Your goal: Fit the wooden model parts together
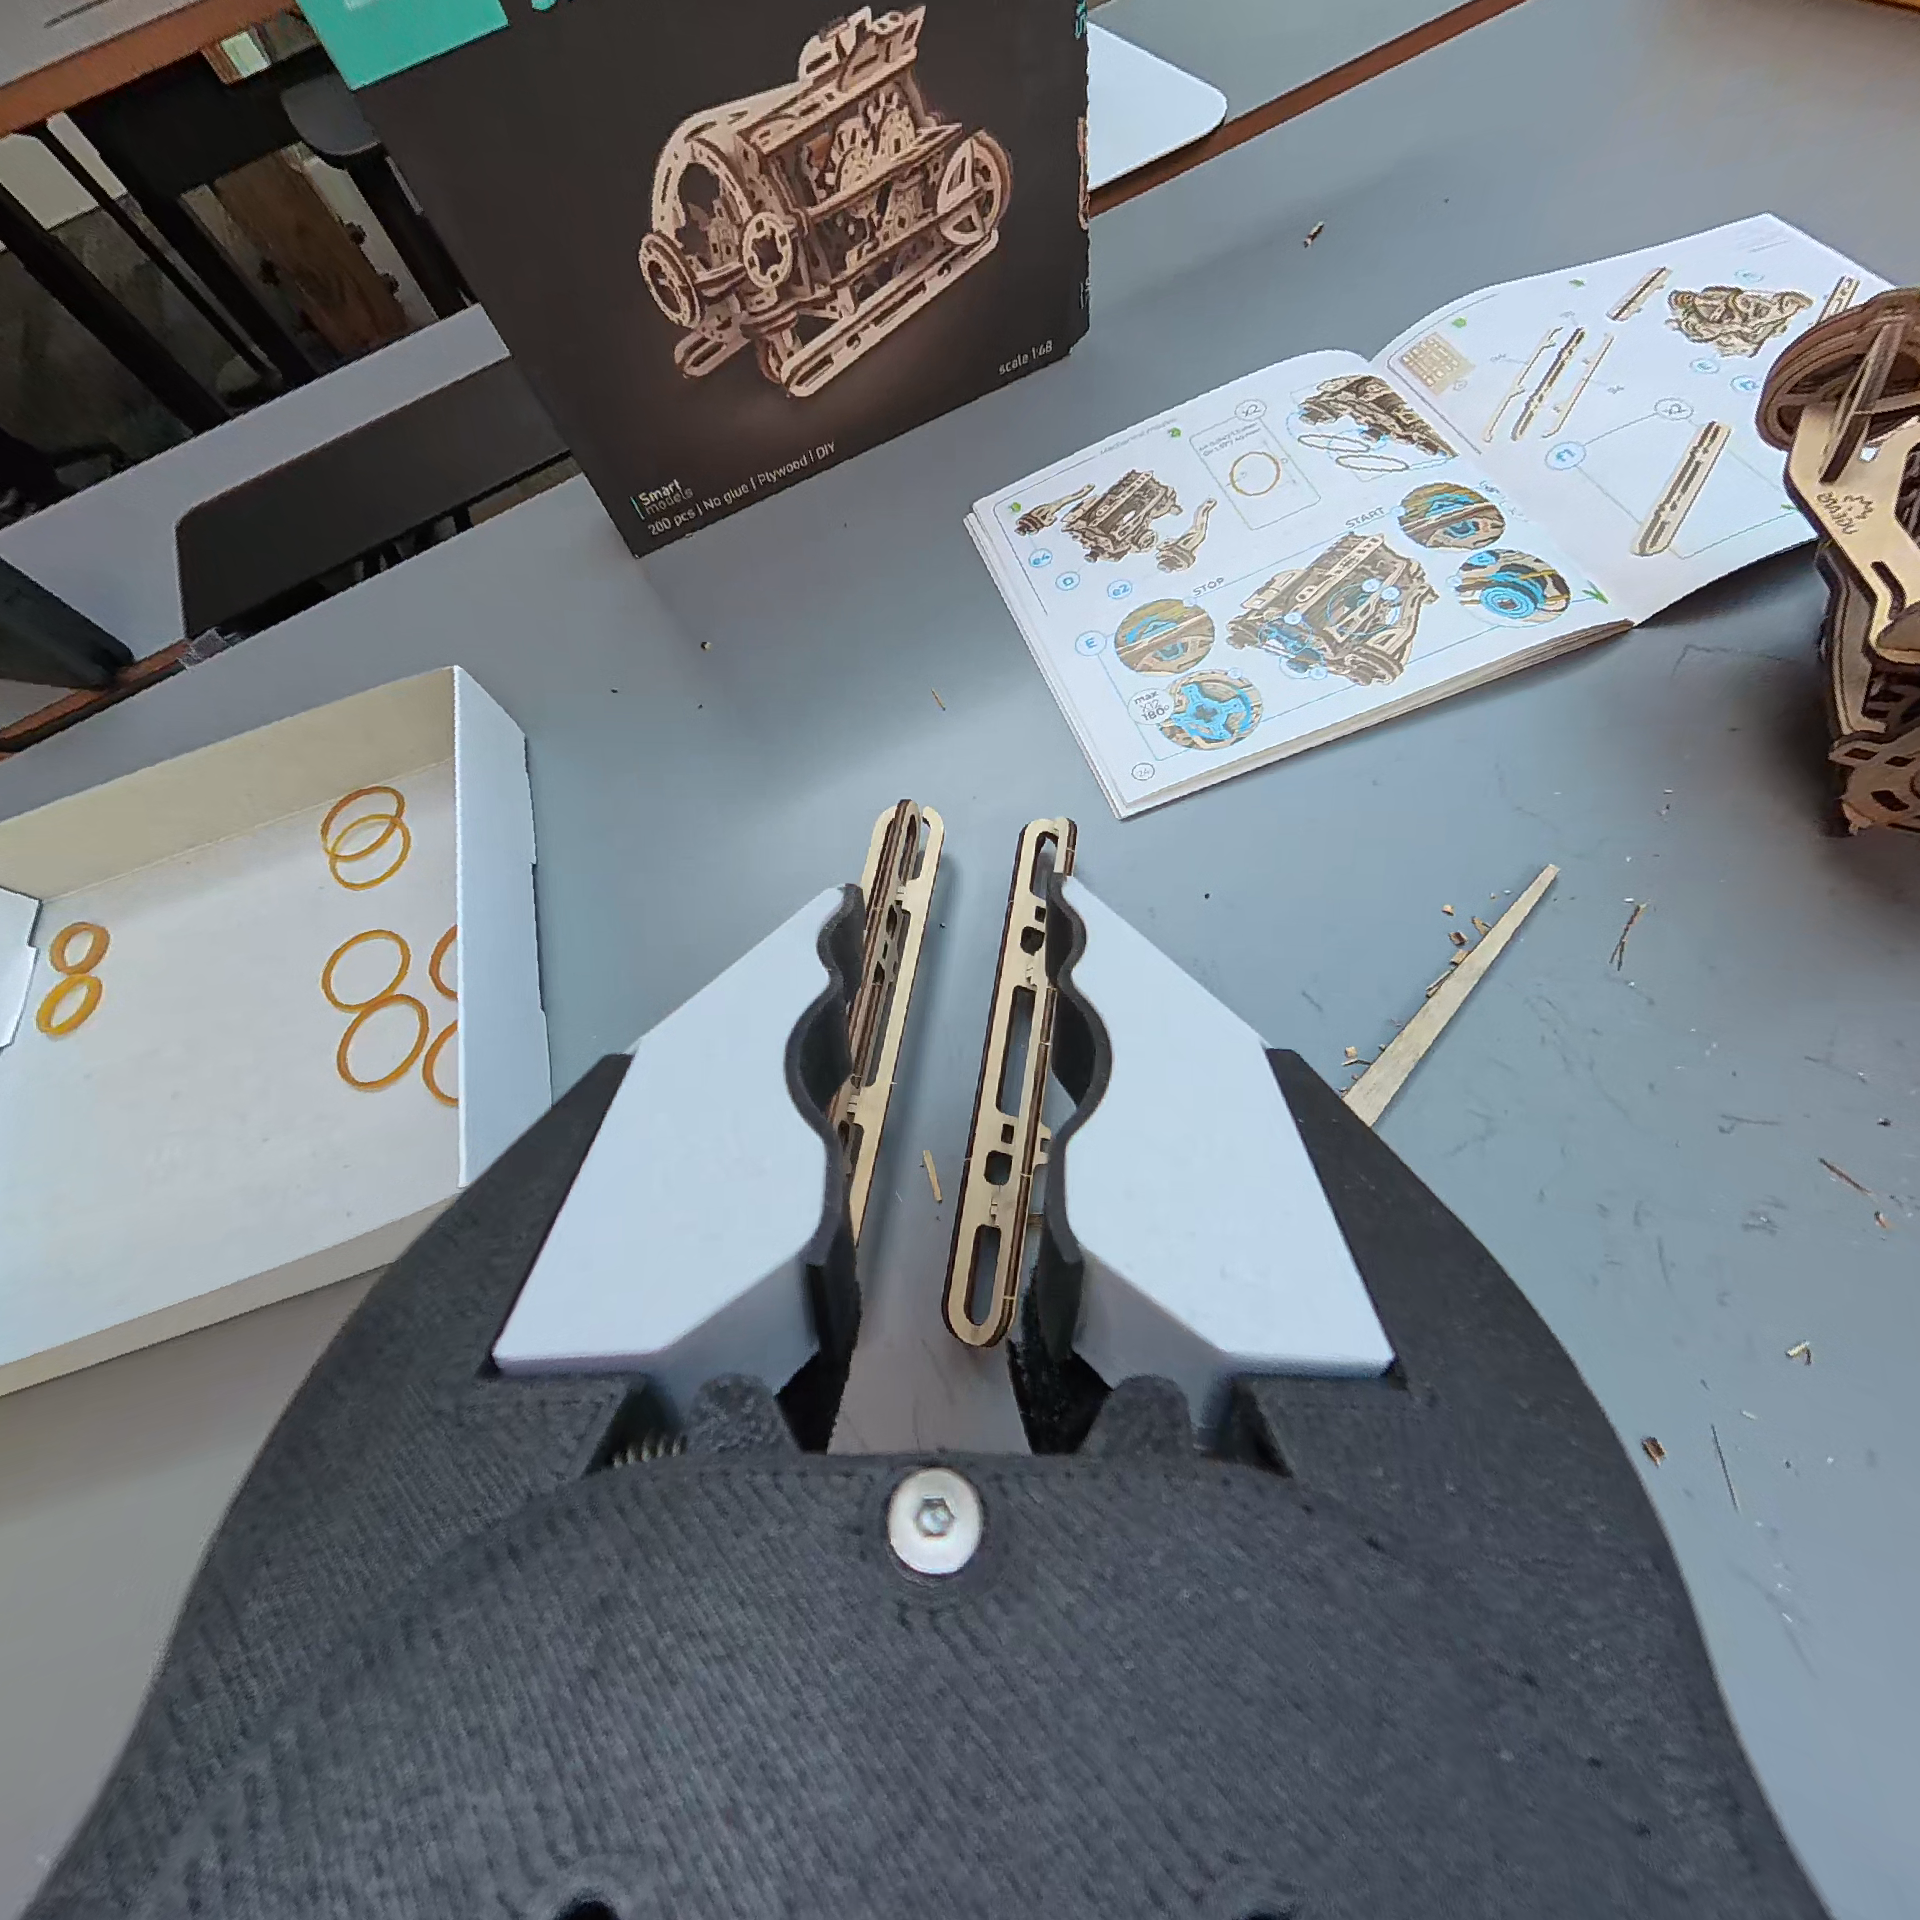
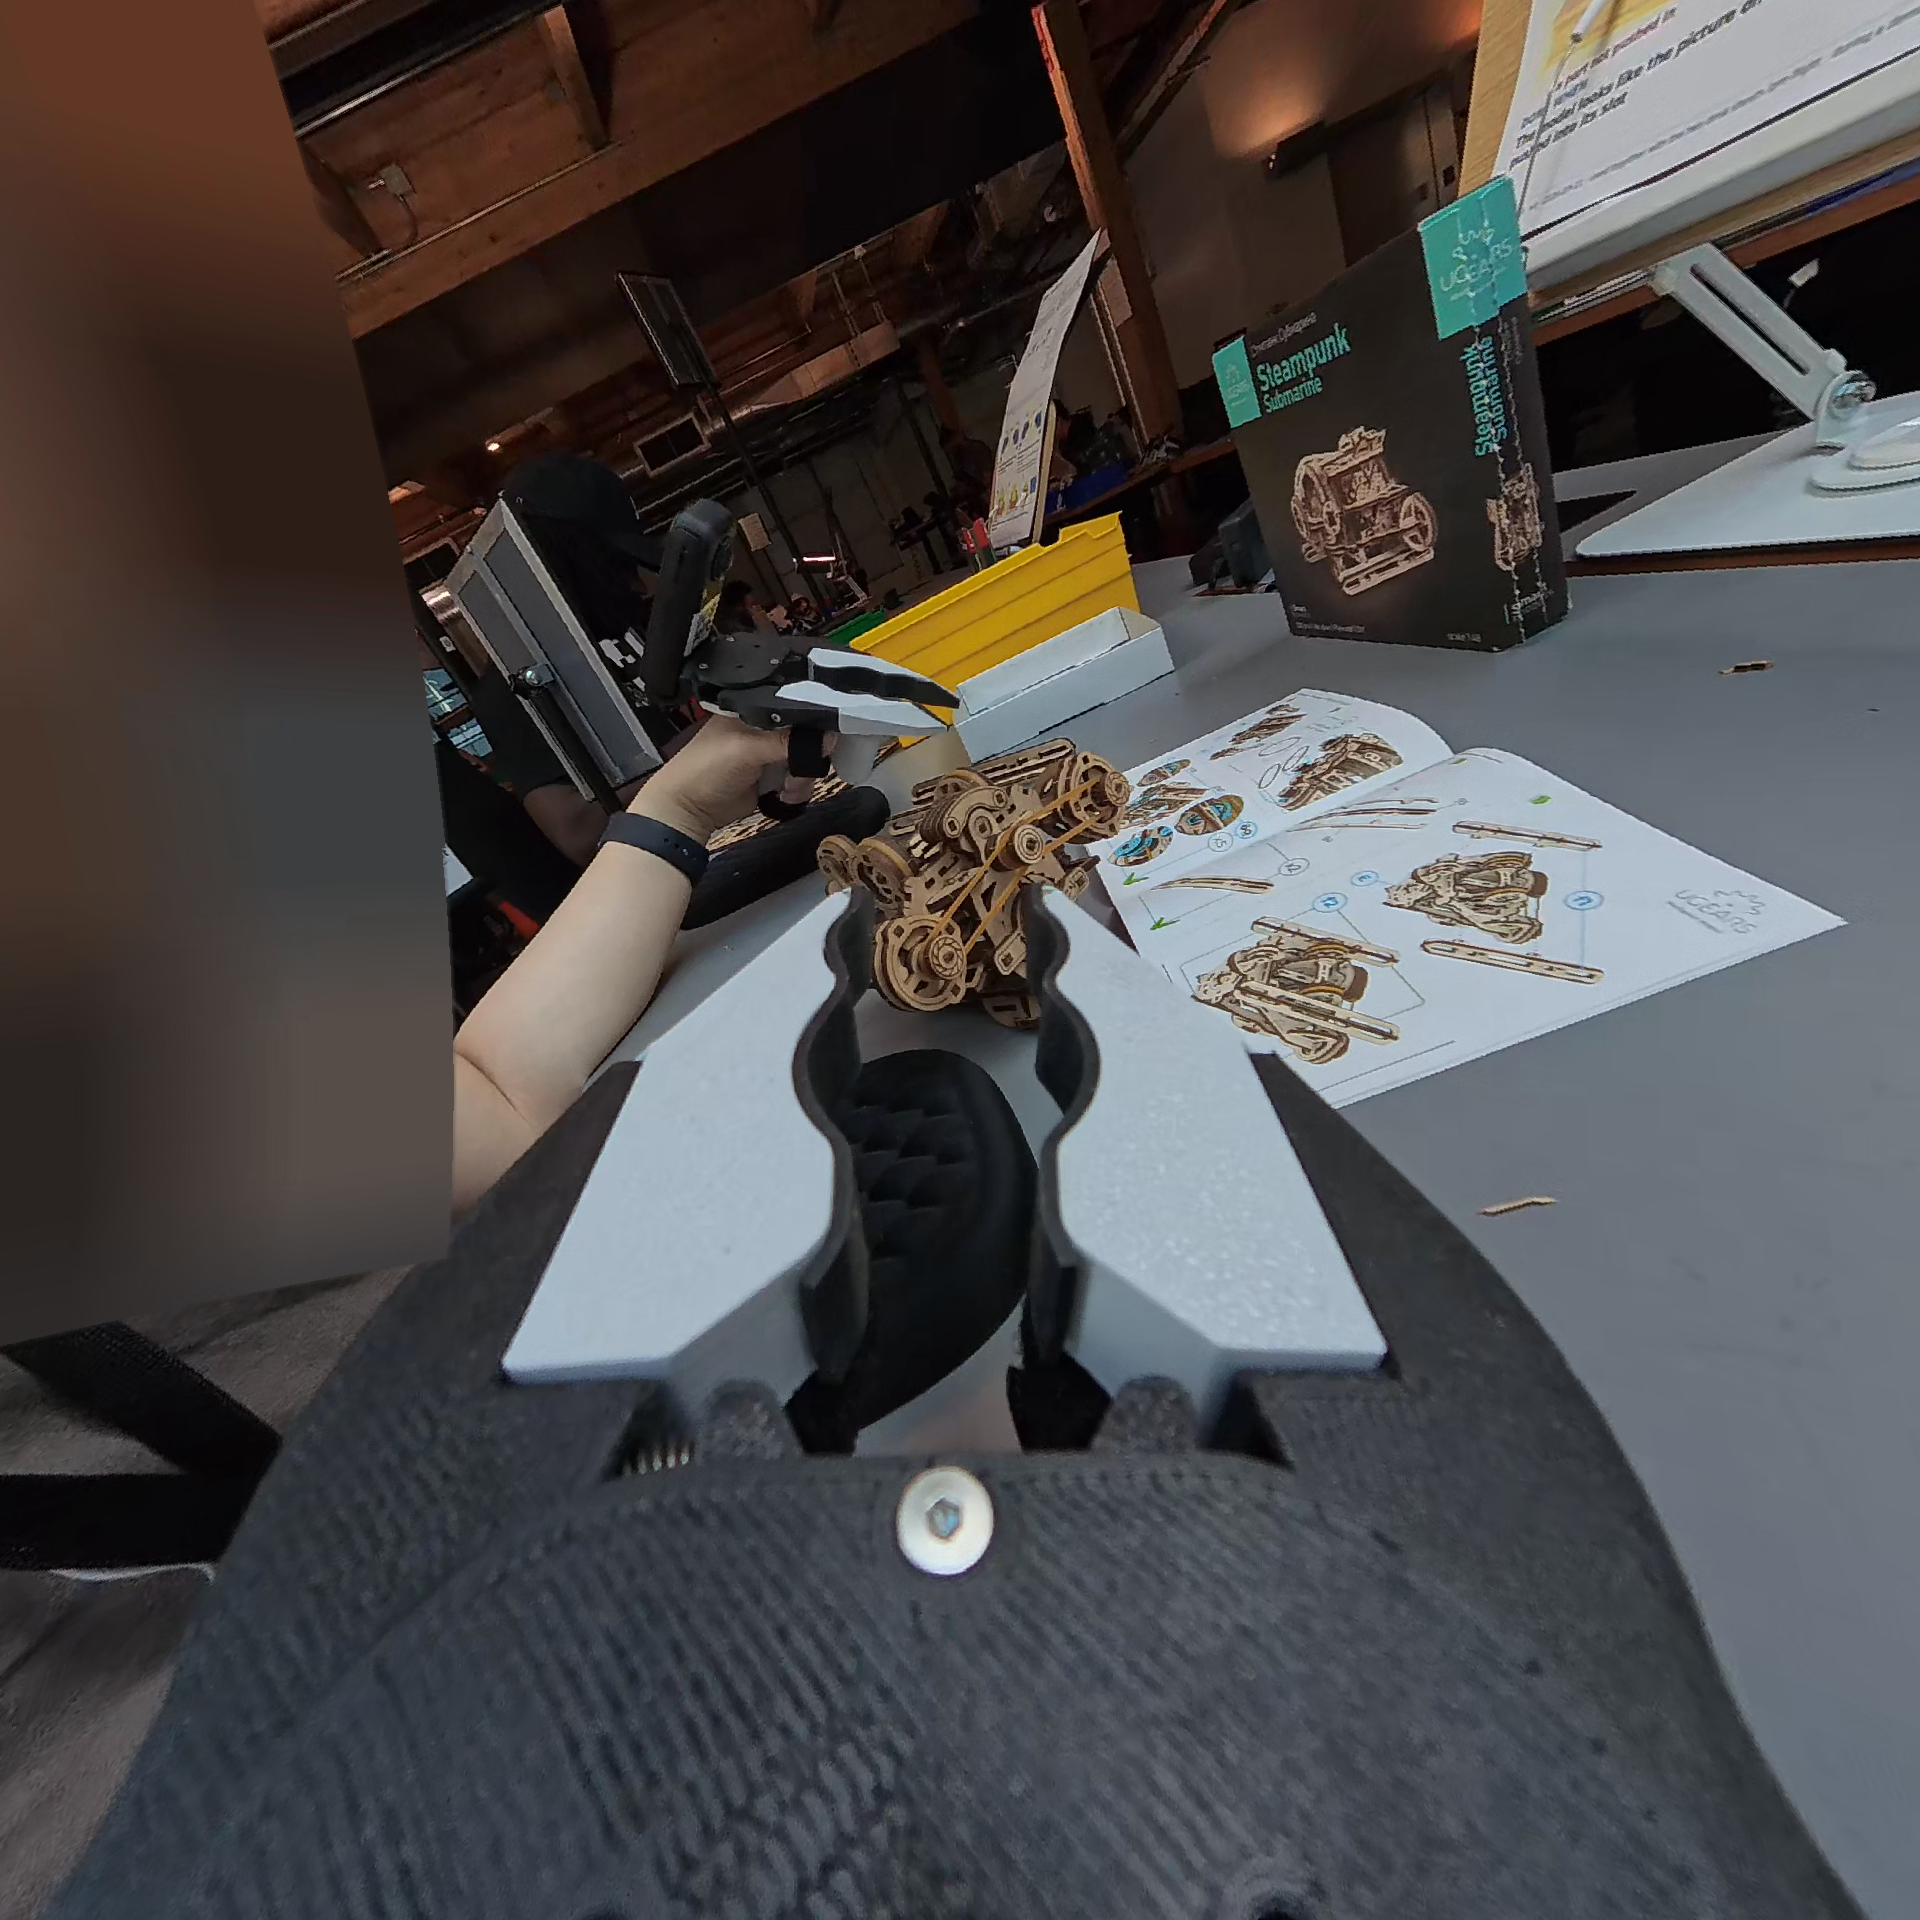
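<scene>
Rubber bands, yellow-orange loops (image 1: pixel 374 997), are seen lying loose in the shallow white cardboard tray (image 1: pixel 488 935) at the left of the grey table (image 1: pixel 1455 1299).

Box, dark cardboard with a printed picture of the wooden model (image 1: pixel 831 260), is stood upright behind the tray.

Left gripper, grey fingers with black wavy pads (image 1: pixel 956 904), is held above the table with its jaws spread. Two long slotted plywood skid strips are framed between the fingers: the left strip (image 1: pixel 894 997) close against the left pad, the right strip (image 1: pixel 1013 1091) close against the right pad, a gap of bare table between them. Whether the strips rest on the table or lean on the pads cannot be told; neither is pinched.

Instruction booklet, white pages with assembly drawings (image 1: pixel 1351 551), is laid open to the right of the box.

Thin wooden offcut sliver (image 1: pixel 1455 987) and scattered chips are noted on the table right of the gripper.

Part-built wooden submarine model, laser-cut plywood with gears and a fitted rubber band (image 2: pixel 987 883), is stood at the table's right side. Right gripper (image 2: pixel 945 914) is held with its jaws spread, aimed at the model and, as far as can be judged, short of contact.

Step judged in hand: selection of a skid strip for fitting. Next move would call for closing on one strip alone and steadying the model with the other gripper.
</scene>
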Demonstrator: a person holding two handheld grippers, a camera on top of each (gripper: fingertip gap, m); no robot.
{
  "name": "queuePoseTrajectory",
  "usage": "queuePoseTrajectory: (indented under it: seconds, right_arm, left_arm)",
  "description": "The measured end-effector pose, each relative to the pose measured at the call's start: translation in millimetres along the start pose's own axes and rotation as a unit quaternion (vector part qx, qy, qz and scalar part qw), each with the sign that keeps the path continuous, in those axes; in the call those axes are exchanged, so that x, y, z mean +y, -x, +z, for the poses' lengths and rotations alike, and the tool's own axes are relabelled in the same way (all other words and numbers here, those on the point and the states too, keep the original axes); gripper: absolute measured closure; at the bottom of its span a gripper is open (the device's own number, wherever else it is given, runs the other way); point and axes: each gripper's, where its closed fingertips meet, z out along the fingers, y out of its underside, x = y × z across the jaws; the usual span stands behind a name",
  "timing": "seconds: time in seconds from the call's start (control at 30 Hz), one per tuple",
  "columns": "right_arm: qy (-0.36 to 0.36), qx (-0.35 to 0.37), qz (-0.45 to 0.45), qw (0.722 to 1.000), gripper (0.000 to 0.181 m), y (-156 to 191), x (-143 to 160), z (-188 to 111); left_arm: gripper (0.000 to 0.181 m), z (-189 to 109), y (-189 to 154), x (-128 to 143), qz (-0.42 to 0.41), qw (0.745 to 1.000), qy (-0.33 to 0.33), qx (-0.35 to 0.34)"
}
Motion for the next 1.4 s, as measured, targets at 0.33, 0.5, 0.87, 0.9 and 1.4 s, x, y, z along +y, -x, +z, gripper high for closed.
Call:
queuePoseTrajectory:
  seconds: [0.33,0.5,0.87,0.9,1.4]
  right_arm:
    - [0.000,-0.002,0.004,1.000,0.155,0,0,0]
    - [0.000,-0.003,0.007,1.000,0.155,0,0,0]
    - [-0.001,-0.005,0.016,1.000,0.155,-1,0,0]
    - [-0.001,-0.005,0.015,1.000,0.155,-1,0,0]
    - [-0.005,-0.004,0.015,1.000,0.155,-1,-1,-1]
  left_arm:
    - [0.150,7,-10,16,-0.007,0.998,0.046,0.031]
    - [0.151,8,-13,21,-0.015,0.997,0.058,0.042]
    - [0.152,10,-14,33,-0.034,0.994,0.089,0.052]
    - [0.152,10,-14,34,-0.034,0.994,0.090,0.051]
    - [0.153,15,-16,38,-0.033,0.992,0.105,0.054]
